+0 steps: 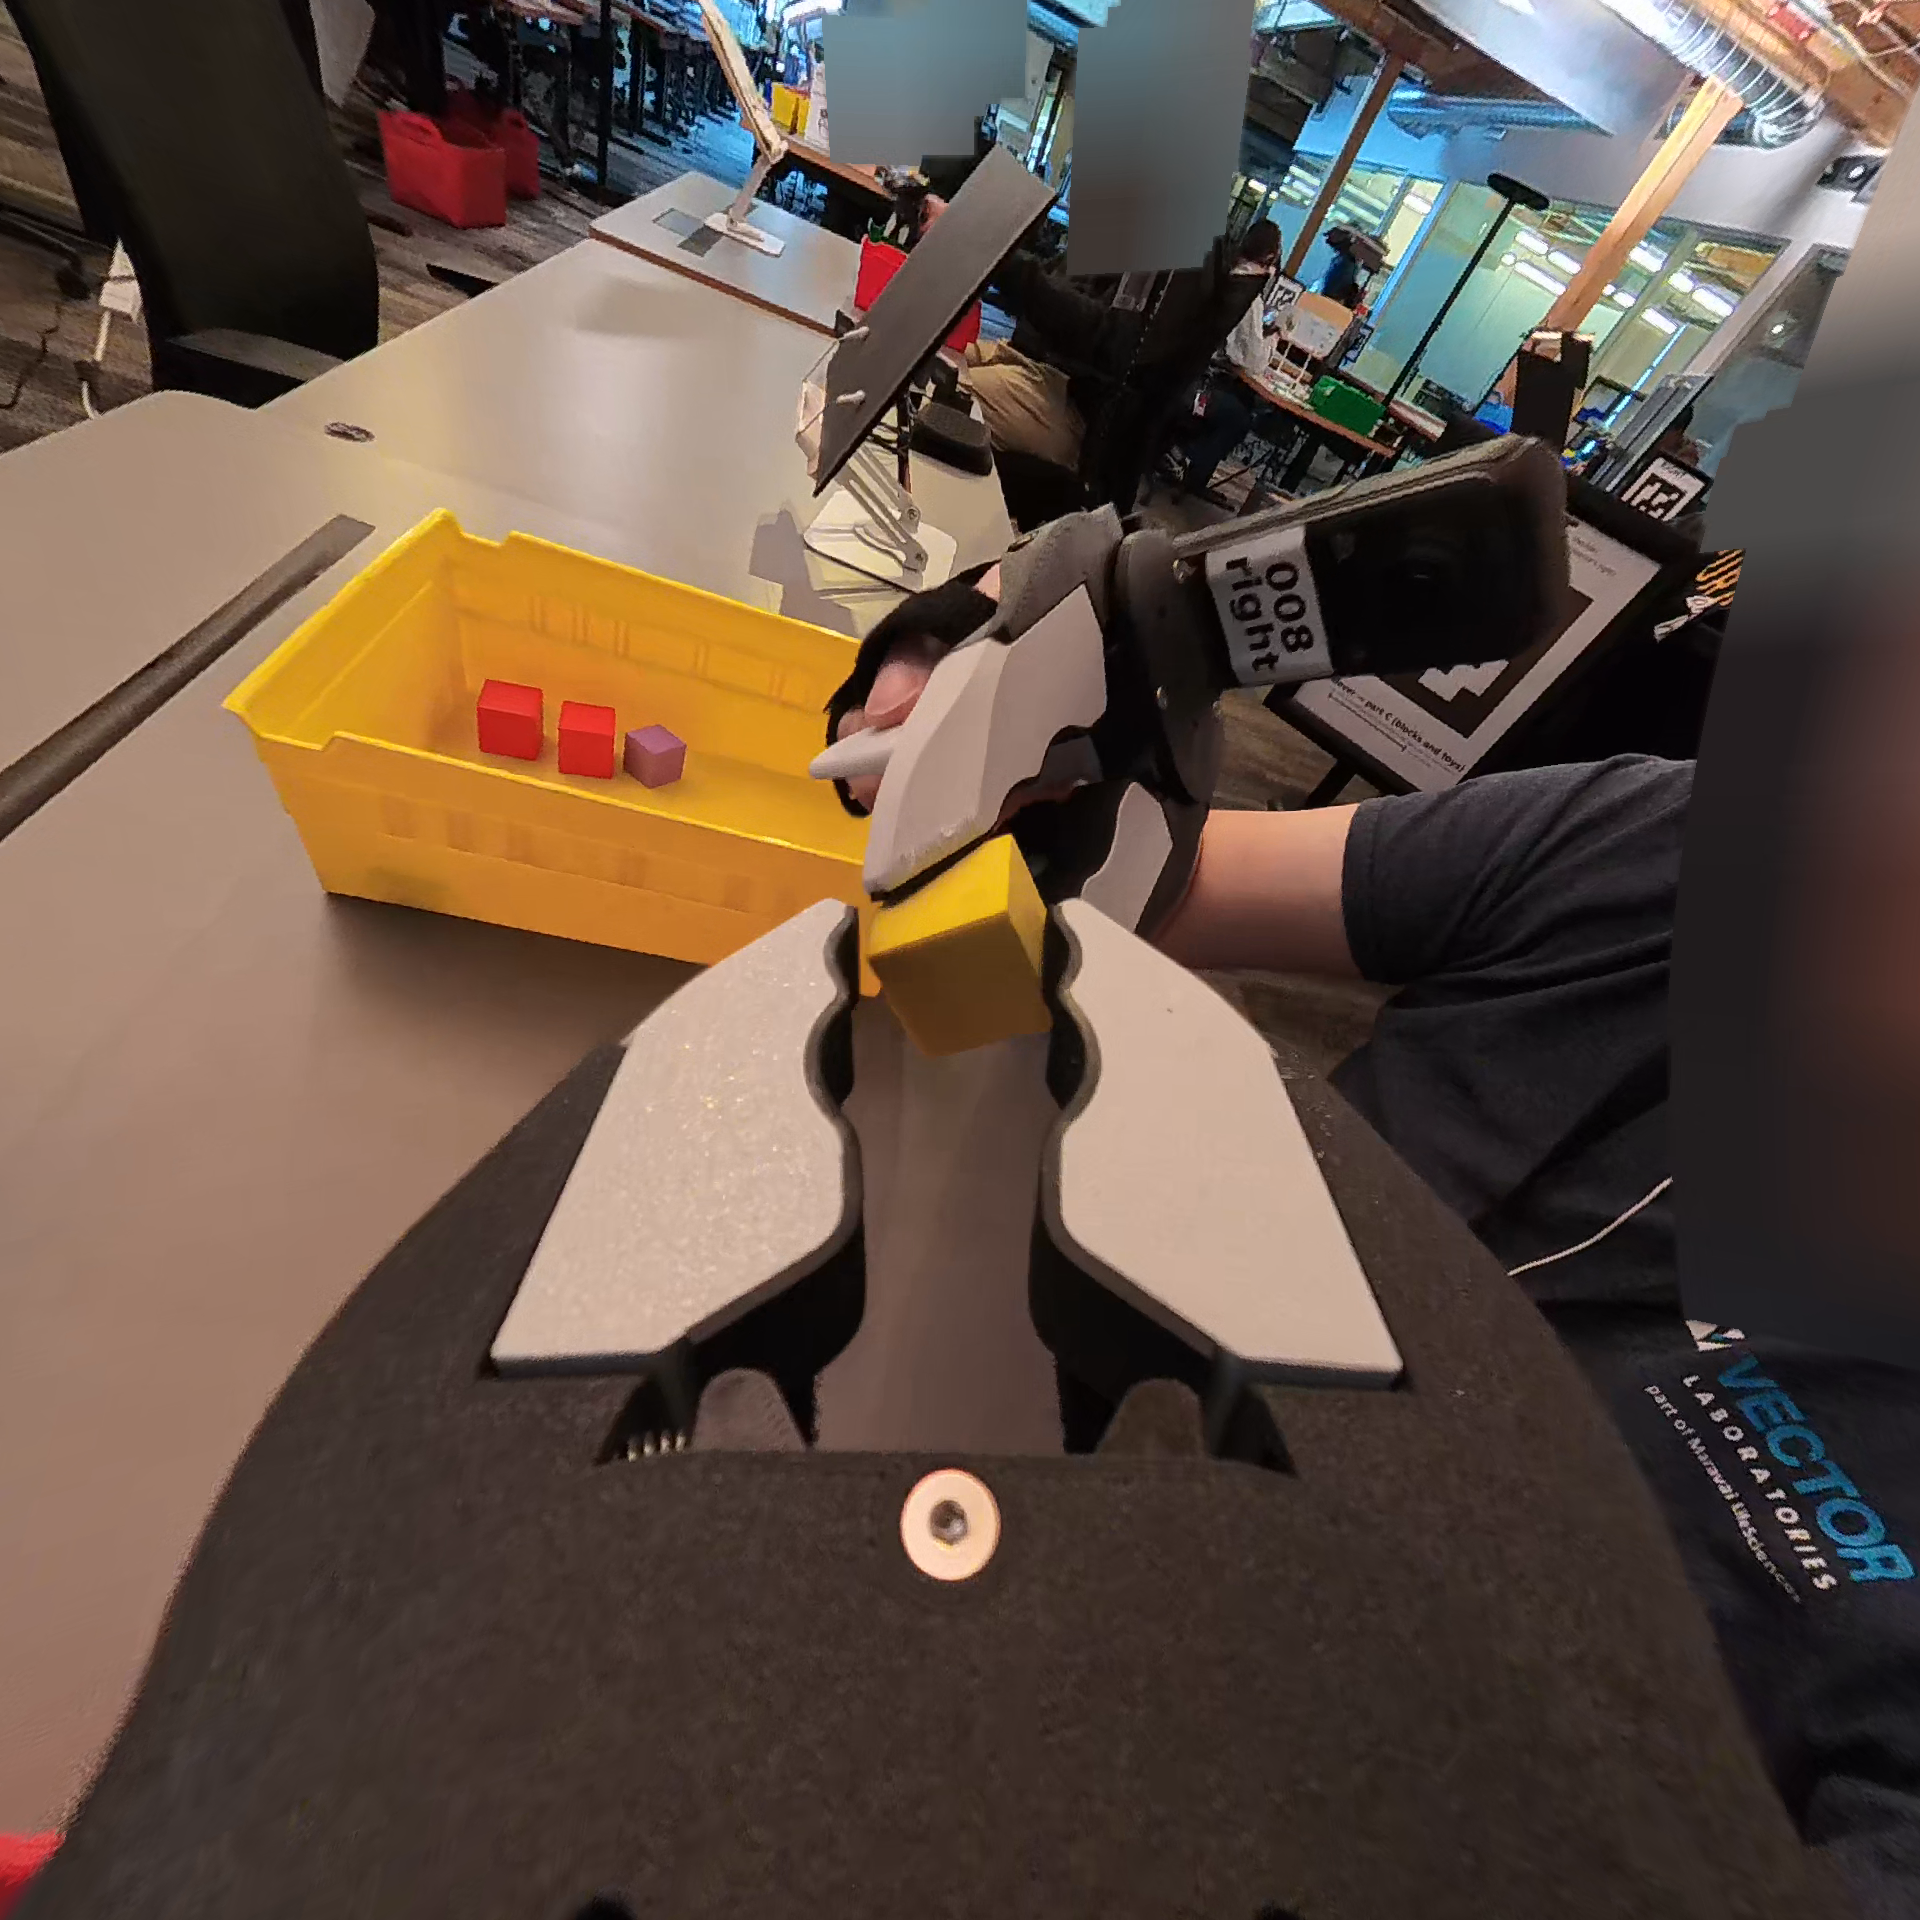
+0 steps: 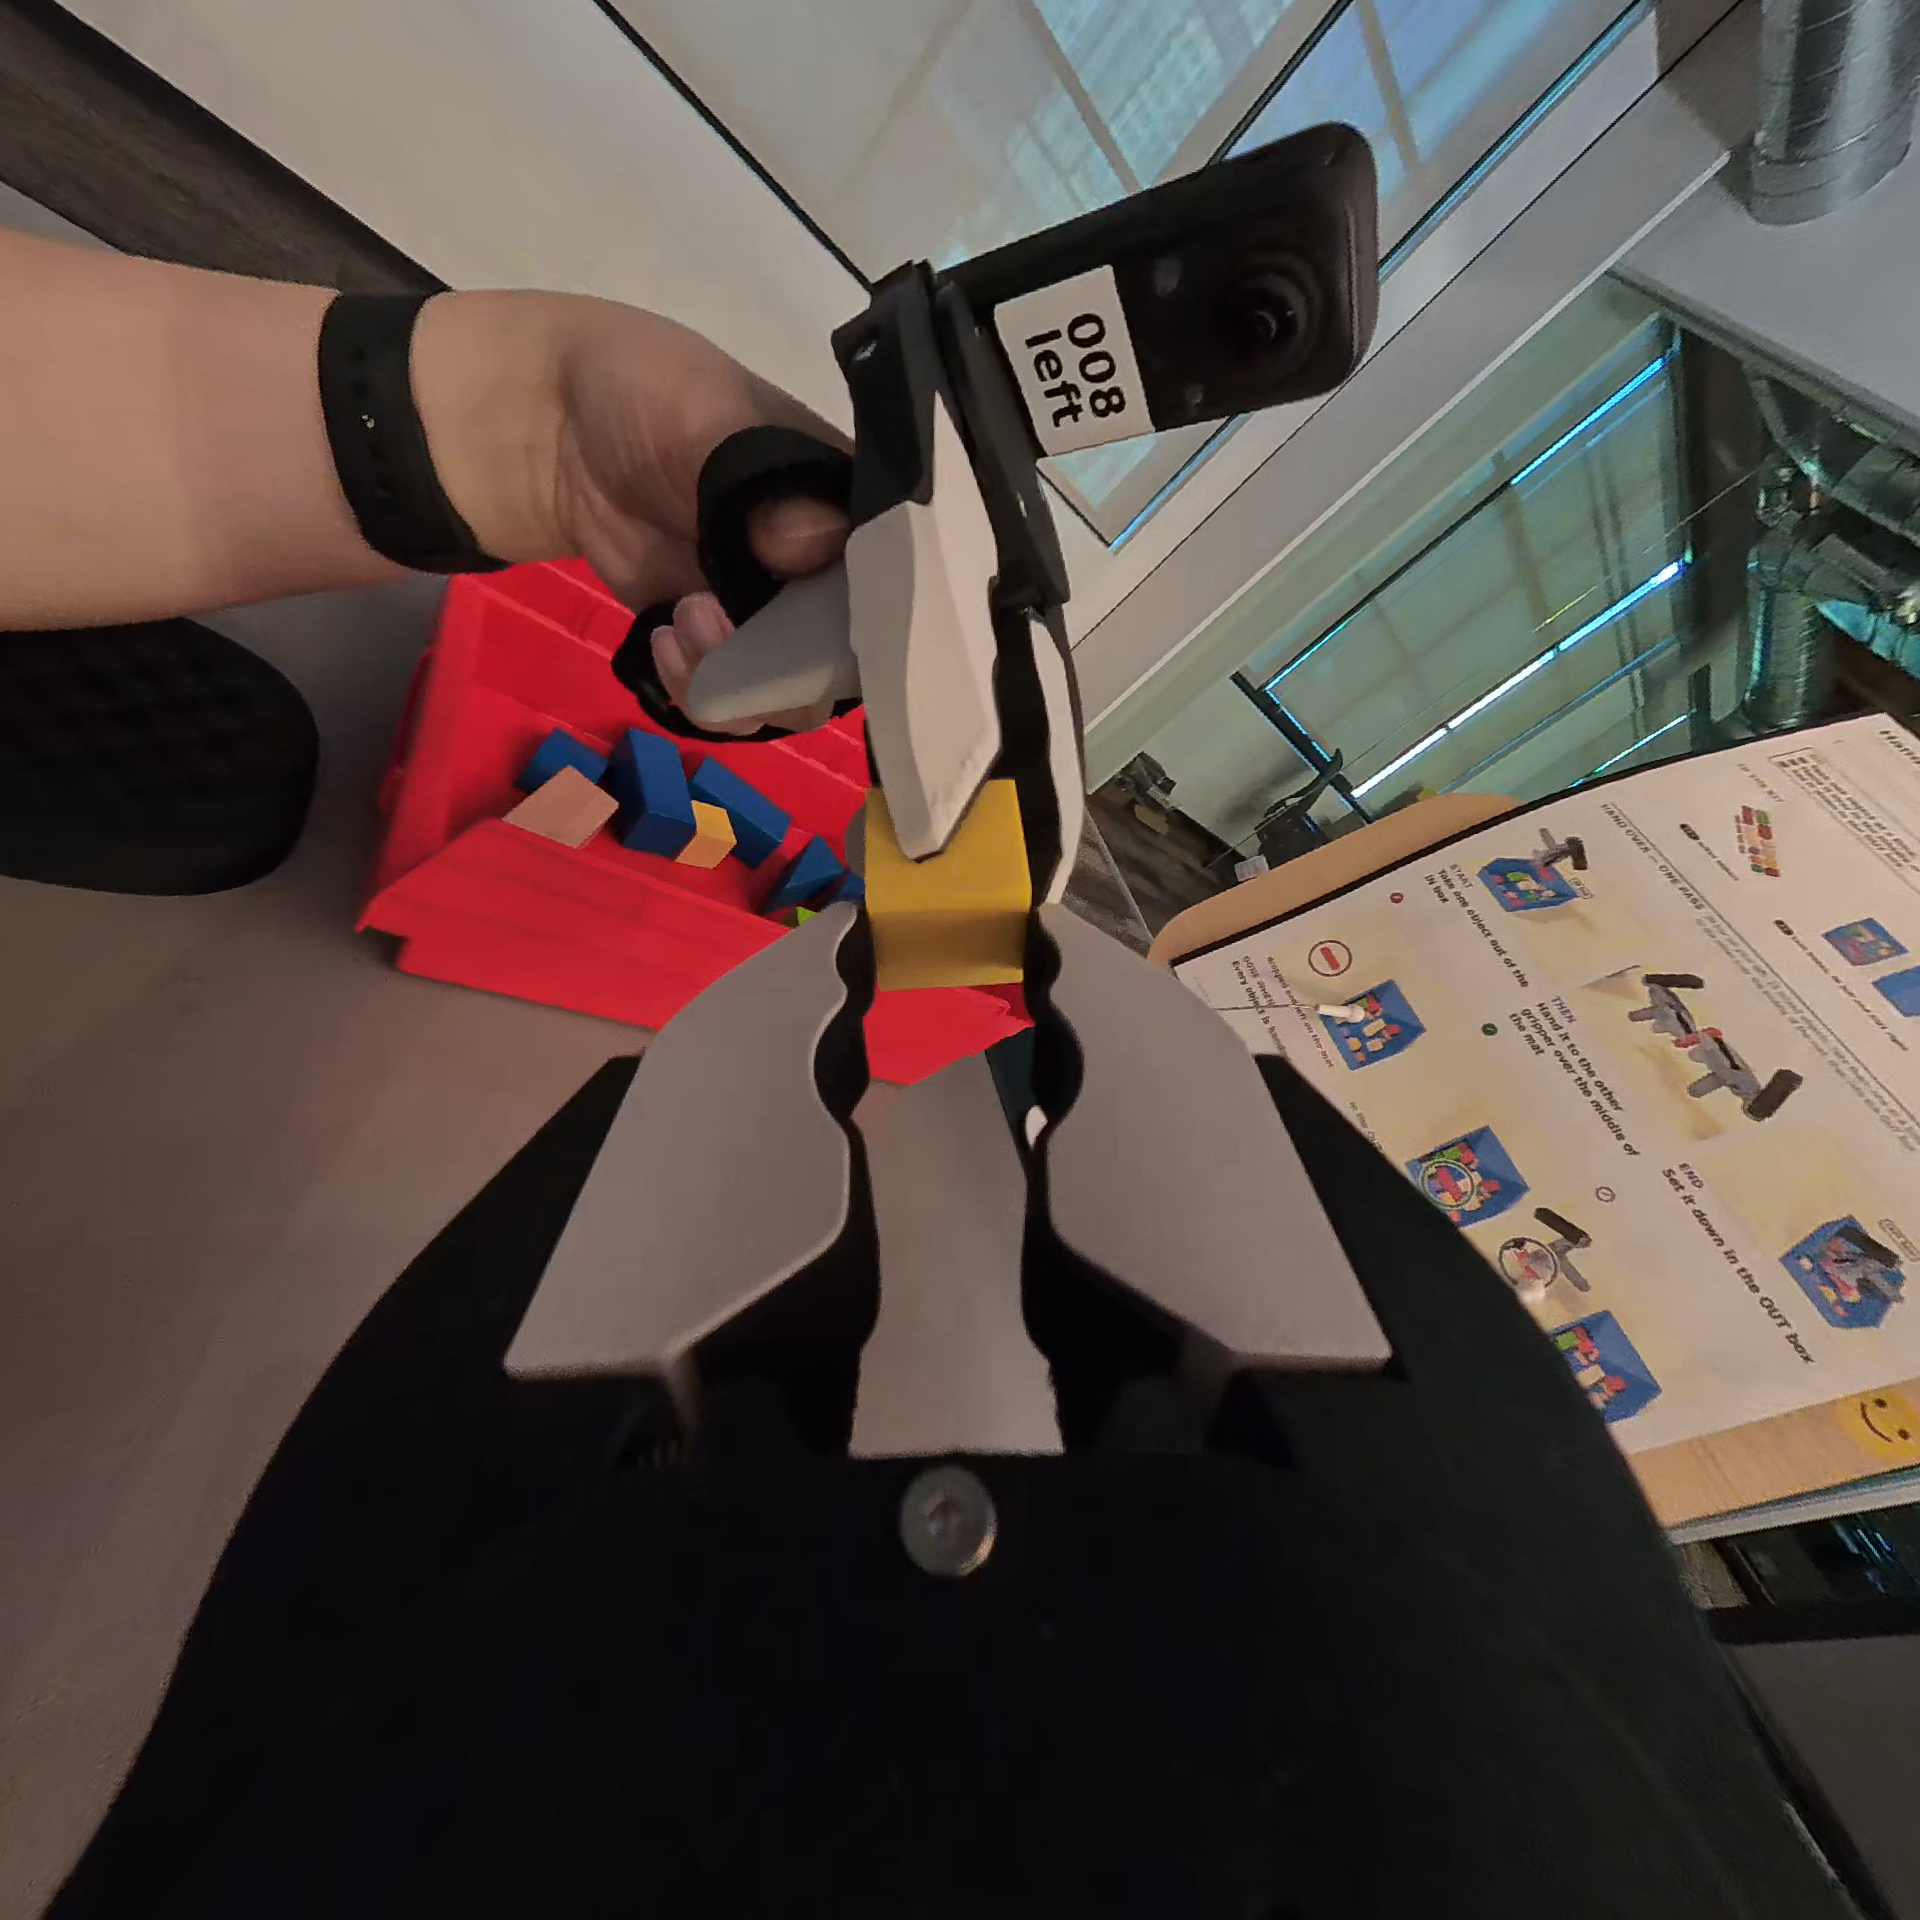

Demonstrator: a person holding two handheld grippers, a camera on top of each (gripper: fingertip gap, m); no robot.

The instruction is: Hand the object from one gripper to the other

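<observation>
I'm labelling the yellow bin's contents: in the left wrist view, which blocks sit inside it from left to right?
Red cube → second red cube → purple cube, all inside the yellow bin.

Bright, even indoor light, mild glare, strong wide-angle bending at edges.

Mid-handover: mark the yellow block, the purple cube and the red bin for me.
yellow block (image 1: 961, 971): left wrist view, its front face between the fingertips.
purple cube (image 1: 655, 755): left wrist view, its front face.
red bin (image 2: 561, 914): right wrist view, its near wall.
</observation>
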